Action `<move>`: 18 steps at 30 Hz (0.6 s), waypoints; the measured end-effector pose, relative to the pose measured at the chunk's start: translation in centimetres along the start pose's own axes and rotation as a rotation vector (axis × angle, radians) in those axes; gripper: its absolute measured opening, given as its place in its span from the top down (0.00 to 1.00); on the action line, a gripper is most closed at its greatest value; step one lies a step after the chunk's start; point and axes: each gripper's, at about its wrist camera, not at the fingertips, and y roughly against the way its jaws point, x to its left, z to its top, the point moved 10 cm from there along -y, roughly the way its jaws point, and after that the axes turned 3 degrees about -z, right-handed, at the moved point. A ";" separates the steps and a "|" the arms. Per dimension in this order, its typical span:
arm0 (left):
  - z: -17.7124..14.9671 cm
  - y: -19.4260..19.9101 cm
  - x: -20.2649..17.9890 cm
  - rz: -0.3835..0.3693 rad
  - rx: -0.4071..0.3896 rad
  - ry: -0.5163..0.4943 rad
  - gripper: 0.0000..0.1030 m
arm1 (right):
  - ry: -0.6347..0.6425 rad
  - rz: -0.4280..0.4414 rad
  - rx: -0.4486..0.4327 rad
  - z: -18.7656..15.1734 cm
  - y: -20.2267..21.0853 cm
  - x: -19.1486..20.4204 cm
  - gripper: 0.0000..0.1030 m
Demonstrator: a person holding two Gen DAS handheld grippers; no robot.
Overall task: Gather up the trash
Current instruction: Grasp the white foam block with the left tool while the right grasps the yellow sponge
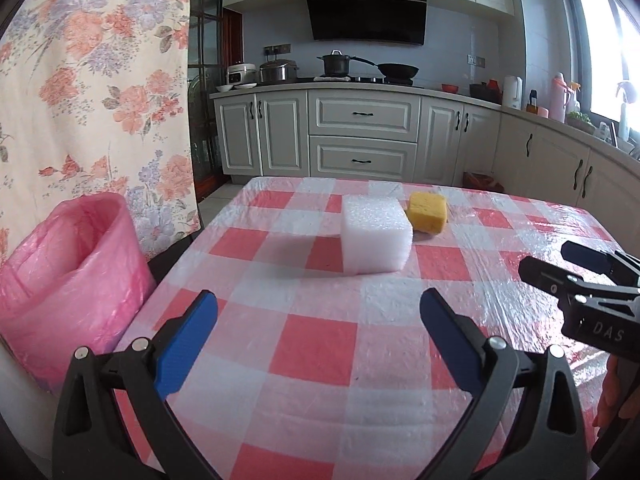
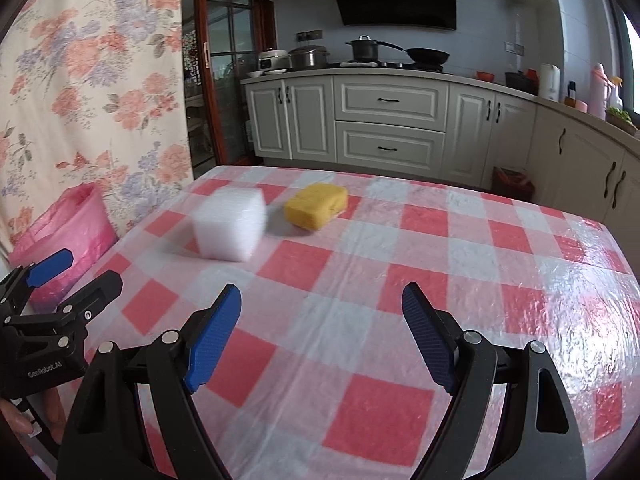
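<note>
Left wrist: blocky white foam

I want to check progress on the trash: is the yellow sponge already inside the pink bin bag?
No, the yellow sponge lies on the checked tablecloth beside the white foam block, away from the pink bin bag.

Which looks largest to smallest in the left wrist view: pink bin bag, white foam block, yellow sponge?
1. pink bin bag, though it is nearest the camera.
2. white foam block.
3. yellow sponge, slightly farther away.
</note>
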 end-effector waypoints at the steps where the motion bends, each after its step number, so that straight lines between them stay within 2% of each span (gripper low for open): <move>1: 0.1 -0.6 -0.3 -0.004 0.009 -0.003 0.05 | 0.000 -0.005 0.003 0.2 -0.3 -0.2 0.24; 8: 1.6 -3.0 -0.7 -0.001 0.011 -0.015 0.05 | -0.018 0.006 0.035 2.1 -3.9 -1.1 0.25; 12: 2.1 -4.2 0.6 0.022 0.026 -0.018 0.05 | -0.027 0.019 0.058 3.6 -6.8 -0.6 0.25; 18: 2.2 -5.5 3.3 0.033 0.062 0.030 0.05 | -0.022 0.027 0.087 5.9 -11.3 1.0 0.25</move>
